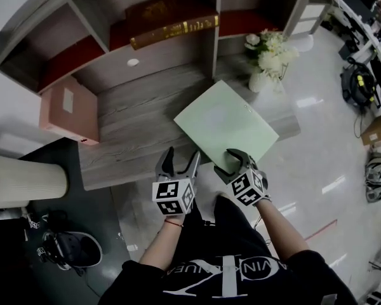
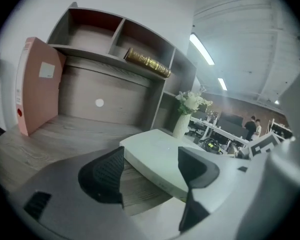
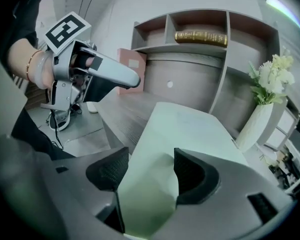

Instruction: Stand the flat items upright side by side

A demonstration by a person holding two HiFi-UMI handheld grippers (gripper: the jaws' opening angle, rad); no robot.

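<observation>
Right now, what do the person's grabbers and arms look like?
The left gripper and right gripper are both grey, with curved jaws, black pads and a black-and-white marker cube. The person wears a black top with white lettering and a red thread bracelet.
</observation>
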